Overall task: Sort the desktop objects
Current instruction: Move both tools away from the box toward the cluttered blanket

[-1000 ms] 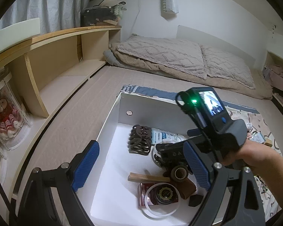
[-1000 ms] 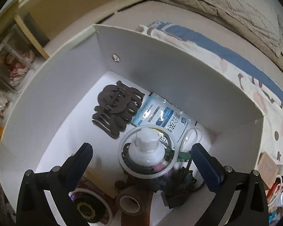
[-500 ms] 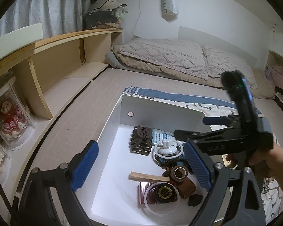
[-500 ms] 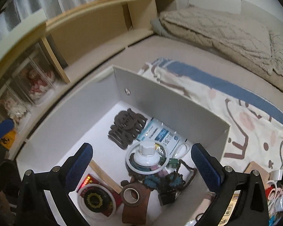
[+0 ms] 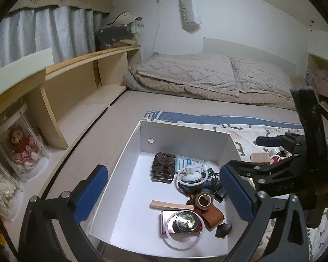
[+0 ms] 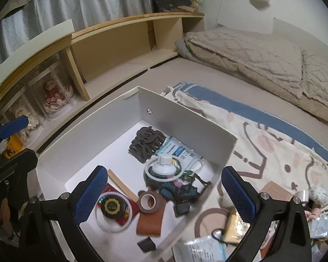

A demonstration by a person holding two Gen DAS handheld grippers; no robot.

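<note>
**Hovering over the sorting box**

I hold my left gripper [image 5: 164,193] above the white box [image 5: 187,134], its jaws opening wide around nothing. My right gripper [image 6: 164,193] gapes empty too. Inside lie a tape roll [image 6: 148,201], brown hair claw [image 6: 147,142] and wipes packet [image 6: 177,151].

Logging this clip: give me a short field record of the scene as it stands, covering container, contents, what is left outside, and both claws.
container: white box on a patterned blanket
contents: dark hair claw clip, blue-white packet, white knob in a ring, tape roll, brown leather piece, wooden stick, round black tin
outside: small items on the blanket right of the box
left claw: jaws opening, nothing between
right claw: open, empty, above the box
</note>
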